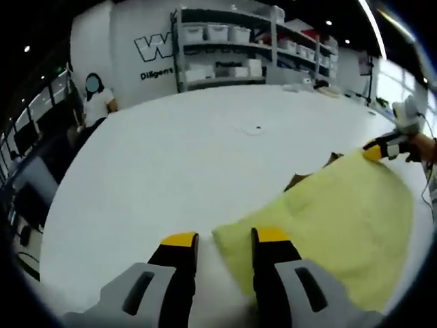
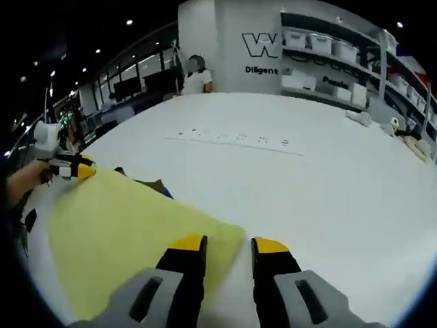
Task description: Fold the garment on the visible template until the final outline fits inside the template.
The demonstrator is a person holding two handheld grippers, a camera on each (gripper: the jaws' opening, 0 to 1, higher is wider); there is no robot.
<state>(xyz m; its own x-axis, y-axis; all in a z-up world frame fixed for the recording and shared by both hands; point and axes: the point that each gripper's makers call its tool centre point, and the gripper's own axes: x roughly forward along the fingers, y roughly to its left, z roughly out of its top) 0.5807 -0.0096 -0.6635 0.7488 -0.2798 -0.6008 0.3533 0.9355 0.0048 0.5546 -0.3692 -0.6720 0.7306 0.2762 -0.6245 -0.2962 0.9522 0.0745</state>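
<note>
A pale yellow garment (image 1: pixel 334 219) lies spread flat on the white table (image 1: pixel 205 157). In the left gripper view one of its corners sits in the gap between my left gripper's (image 1: pixel 225 238) yellow-tipped jaws, which stand apart. My right gripper (image 2: pixel 229 244) is also open, with another corner of the garment (image 2: pixel 130 232) reaching into its gap. A brown template edge (image 1: pixel 300 180) pokes out from under the cloth's far side, and the template (image 2: pixel 147 183) shows the same way in the right gripper view. Each gripper also appears at the cloth's far corner in the other view: right gripper (image 1: pixel 382 149), left gripper (image 2: pixel 74 169).
Shelves (image 1: pixel 239 48) with white bins line the back wall. A person (image 1: pixel 97 102) stands at the table's far edge. A long strip with dark marks (image 2: pixel 232 140) lies across the table. Small objects (image 2: pixel 399 130) sit near the table's far right edge.
</note>
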